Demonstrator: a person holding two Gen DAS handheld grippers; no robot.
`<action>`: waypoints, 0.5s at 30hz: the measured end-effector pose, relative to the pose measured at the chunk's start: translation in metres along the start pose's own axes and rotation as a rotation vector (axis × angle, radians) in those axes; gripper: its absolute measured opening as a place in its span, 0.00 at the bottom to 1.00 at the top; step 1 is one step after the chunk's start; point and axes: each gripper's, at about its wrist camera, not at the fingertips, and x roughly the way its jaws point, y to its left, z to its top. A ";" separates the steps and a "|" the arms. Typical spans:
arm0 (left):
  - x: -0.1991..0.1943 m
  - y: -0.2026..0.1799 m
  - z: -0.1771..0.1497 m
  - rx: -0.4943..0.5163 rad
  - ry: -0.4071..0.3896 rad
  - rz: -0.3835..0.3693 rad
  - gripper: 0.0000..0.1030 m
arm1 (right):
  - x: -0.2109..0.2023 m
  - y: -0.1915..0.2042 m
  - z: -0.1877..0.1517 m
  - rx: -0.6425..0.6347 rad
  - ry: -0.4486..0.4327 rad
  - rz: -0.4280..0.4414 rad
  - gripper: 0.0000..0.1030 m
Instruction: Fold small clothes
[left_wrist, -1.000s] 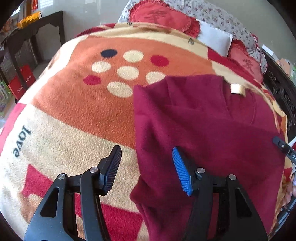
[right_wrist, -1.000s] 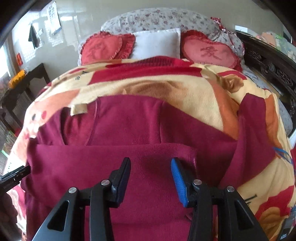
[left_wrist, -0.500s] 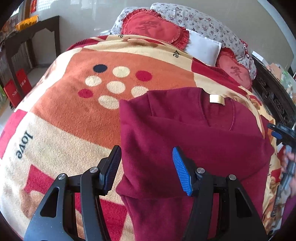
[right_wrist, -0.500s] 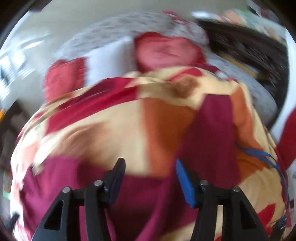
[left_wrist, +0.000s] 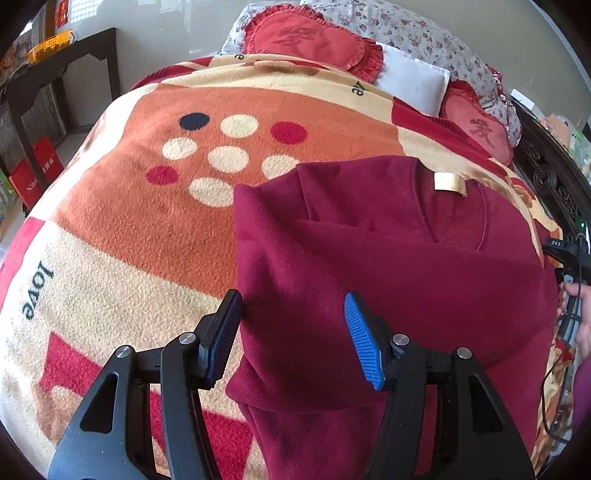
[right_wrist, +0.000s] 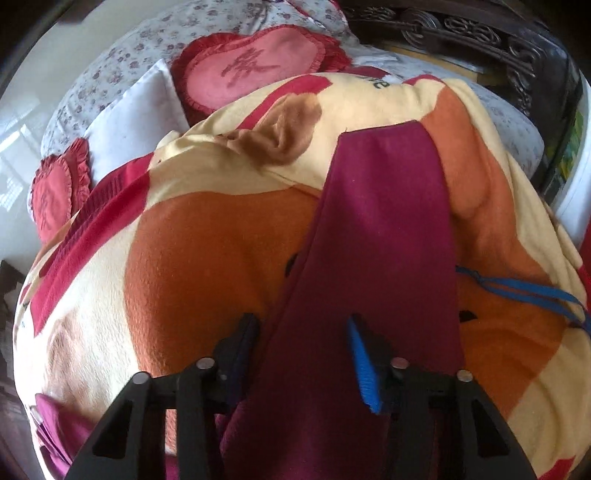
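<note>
A maroon sweater (left_wrist: 388, 266) lies on a patterned fleece blanket (left_wrist: 147, 221), its left sleeve folded across the body and a gold neck label (left_wrist: 448, 182) showing. My left gripper (left_wrist: 291, 332) is open and empty above the sweater's folded left edge. In the right wrist view the sweater's other sleeve (right_wrist: 384, 229) stretches out flat over the blanket (right_wrist: 203, 258). My right gripper (right_wrist: 303, 350) is open over the near part of that sleeve, and I cannot tell whether it touches it. The right gripper's body also shows at the left wrist view's right edge (left_wrist: 565, 254).
Red heart cushions (left_wrist: 310, 40), a white pillow (left_wrist: 410, 85) and a floral pillow lie at the bed's head. A dark carved bed frame (right_wrist: 480, 33) runs along the right side. A dark side table (left_wrist: 55, 70) stands at the left. A blue cord (right_wrist: 524, 295) lies by the sleeve.
My right gripper swung right from the folded body to the outstretched right sleeve. My left gripper drew back a little from the sweater's left edge. The sweater has not moved.
</note>
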 end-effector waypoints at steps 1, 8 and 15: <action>0.000 0.000 -0.001 0.003 0.000 0.004 0.56 | -0.003 0.002 -0.003 -0.010 -0.009 0.001 0.32; -0.007 -0.004 -0.003 0.013 -0.005 0.001 0.56 | -0.046 0.015 -0.009 -0.090 -0.123 0.057 0.09; -0.024 -0.008 -0.005 0.024 -0.033 -0.009 0.56 | -0.139 0.039 -0.039 -0.190 -0.201 0.309 0.09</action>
